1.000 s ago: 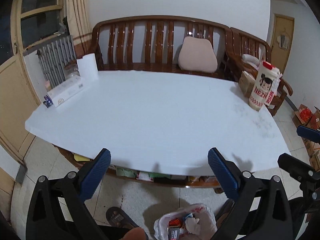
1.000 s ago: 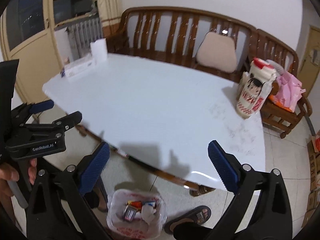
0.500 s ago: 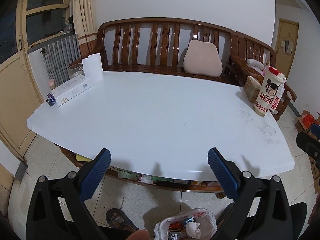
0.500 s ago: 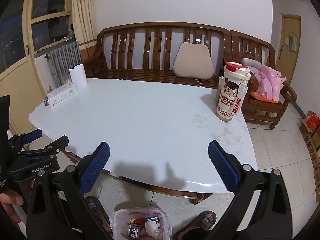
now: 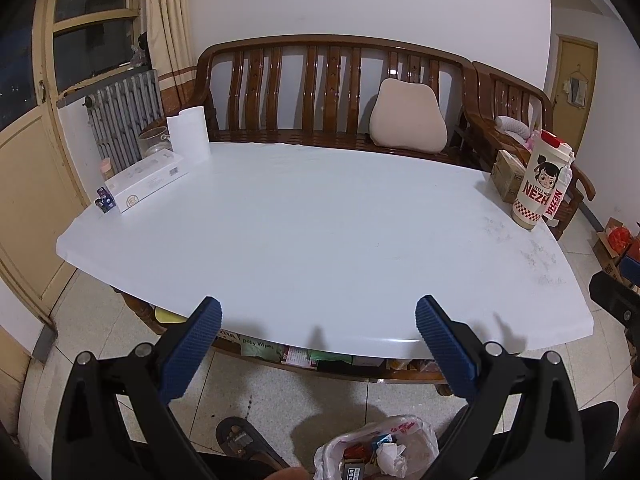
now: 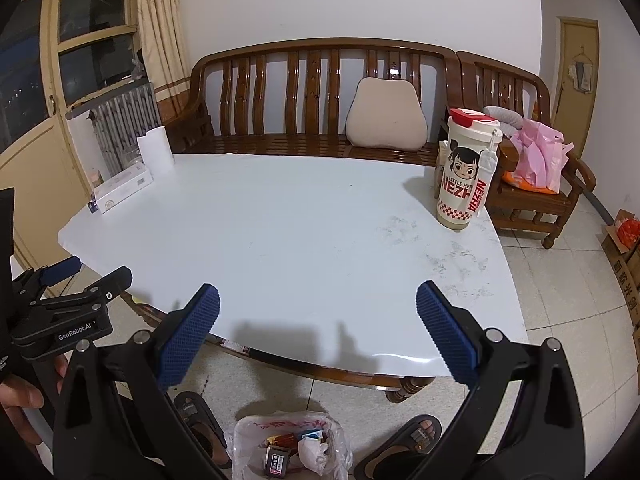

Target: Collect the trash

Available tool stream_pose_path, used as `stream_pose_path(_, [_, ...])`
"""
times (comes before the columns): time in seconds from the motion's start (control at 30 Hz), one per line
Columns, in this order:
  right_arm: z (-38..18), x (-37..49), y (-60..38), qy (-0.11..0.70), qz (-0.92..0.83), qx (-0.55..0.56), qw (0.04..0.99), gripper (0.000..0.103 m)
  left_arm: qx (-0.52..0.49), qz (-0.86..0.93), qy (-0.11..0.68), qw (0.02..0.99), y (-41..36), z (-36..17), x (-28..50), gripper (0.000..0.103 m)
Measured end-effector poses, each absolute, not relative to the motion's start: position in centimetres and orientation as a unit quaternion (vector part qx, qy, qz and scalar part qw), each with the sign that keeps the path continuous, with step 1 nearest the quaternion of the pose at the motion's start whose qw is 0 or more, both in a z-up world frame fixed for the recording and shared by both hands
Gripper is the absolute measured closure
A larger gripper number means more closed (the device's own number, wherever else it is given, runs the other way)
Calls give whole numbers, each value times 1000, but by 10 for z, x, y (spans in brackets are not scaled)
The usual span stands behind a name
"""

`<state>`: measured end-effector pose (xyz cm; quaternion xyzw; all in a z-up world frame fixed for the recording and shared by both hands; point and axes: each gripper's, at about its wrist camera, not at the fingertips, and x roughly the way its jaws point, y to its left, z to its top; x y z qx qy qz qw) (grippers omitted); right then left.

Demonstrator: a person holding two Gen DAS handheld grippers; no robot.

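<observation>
A bin lined with a white plastic bag stands on the floor in front of the table; it holds wrappers and crumpled paper, and also shows in the right wrist view. My left gripper is open and empty, held above the table's near edge. My right gripper is open and empty, also above the near edge. The left gripper also shows at the left of the right wrist view. The white table top carries no loose trash that I can see.
A tall NEZHA cup stands at the table's right. A white box and a paper roll sit at the far left. A wooden bench with a cushion stands behind. My sandalled feet flank the bin.
Both grippers have risen and levelled, so more of the room shows and the bin sits lower in view. The right gripper has swung to face the bench squarely. Jaws stayed open.
</observation>
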<state>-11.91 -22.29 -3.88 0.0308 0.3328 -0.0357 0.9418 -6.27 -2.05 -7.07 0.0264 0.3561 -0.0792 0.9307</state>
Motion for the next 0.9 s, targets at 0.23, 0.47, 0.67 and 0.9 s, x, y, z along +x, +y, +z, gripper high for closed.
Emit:
stream_pose_path(0.23, [-39, -118, -222, 332, -36, 32, 942, 7, 26, -79, 356, 931, -21, -72, -63, 8])
stream_pose_path(0.47, [-39, -117, -222, 334, -34, 31, 942, 7, 26, -80, 358, 930, -20, -74, -65, 8])
stream_pose_path(0.67, [-39, -117, -221, 332, -33, 31, 942, 7, 27, -81, 358, 930, -19, -74, -65, 8])
stream_pose_path(0.9, [-39, -117, -222, 332, -32, 30, 942, 7, 26, -84, 358, 929, -19, -75, -65, 8])
